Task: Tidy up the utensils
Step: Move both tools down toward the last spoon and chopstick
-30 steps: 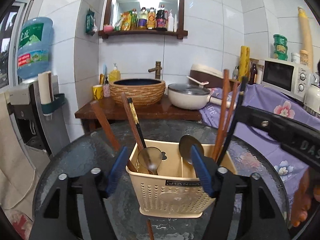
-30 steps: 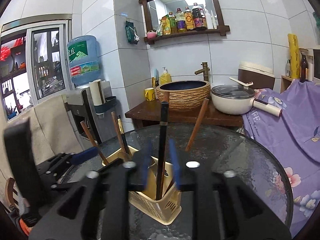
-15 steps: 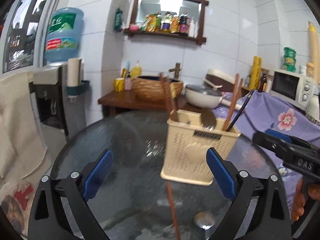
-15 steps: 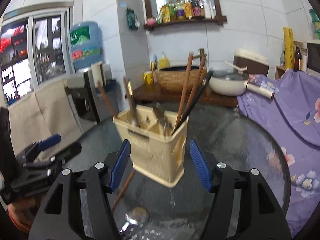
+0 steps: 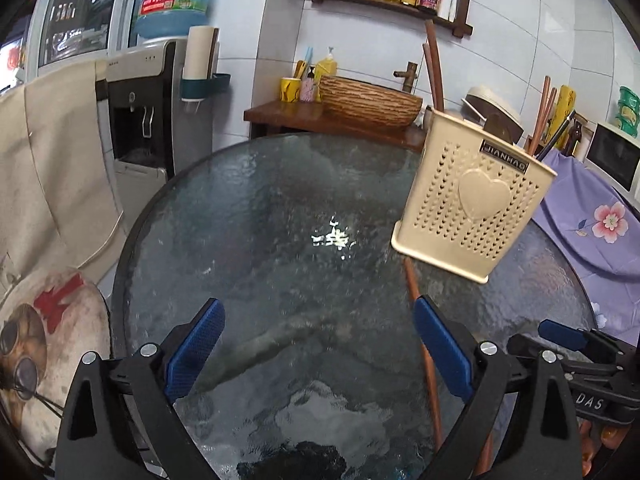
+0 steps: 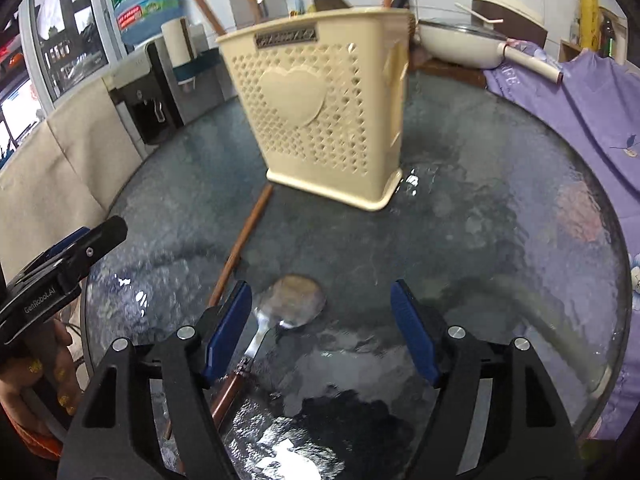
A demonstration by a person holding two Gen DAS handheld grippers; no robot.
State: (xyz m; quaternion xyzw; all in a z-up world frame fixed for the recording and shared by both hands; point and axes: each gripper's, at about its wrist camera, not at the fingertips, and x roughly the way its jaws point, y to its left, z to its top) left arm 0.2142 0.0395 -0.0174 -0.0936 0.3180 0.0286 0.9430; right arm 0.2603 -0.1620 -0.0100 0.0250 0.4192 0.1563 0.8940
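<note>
**Both jaws released over the desk, holder standing, spoon and chopstick loose**

I have the left gripper (image 5: 316, 344) over bare glass; jaws spread wide, nothing between them. The right gripper (image 6: 320, 328) is angled down at the desk (image 6: 500, 216); its jaws have just been opening and grip nothing. The spoon (image 6: 294, 300) lies flat on the glass between the right pads, closer to the left-hand pad; I can't tell whether that pad touches the handle.

Utensil holder (image 6: 324, 120): cream plastic, boxy, upright on the round dark glass desk. Walls perforated with small heart-shaped holes, one big raised heart on the face, a dark nameplate strip under the rim, flared foot. Same holder from the left wrist (image 5: 476, 196), right of centre, looks tilted, probably lens distortion.

Already standing in it: brown wooden chopsticks (image 5: 542, 112) and a dark one on the right end, two more brown sticks (image 5: 434, 68) on the left end. A spoon bowl (image 6: 326, 0) shows above the rim in the right wrist view.

Loose on the desk: the spoon, metal bowl, handle turning reddish-brown toward the camera. Also one brown chopstick (image 6: 240, 248) lying flat, running from the holder's foot toward the right gripper, passing just left of the spoon. In the left wrist view that chopstick (image 5: 424, 344) runs from under the holder to beside the right-hand pad.
</note>
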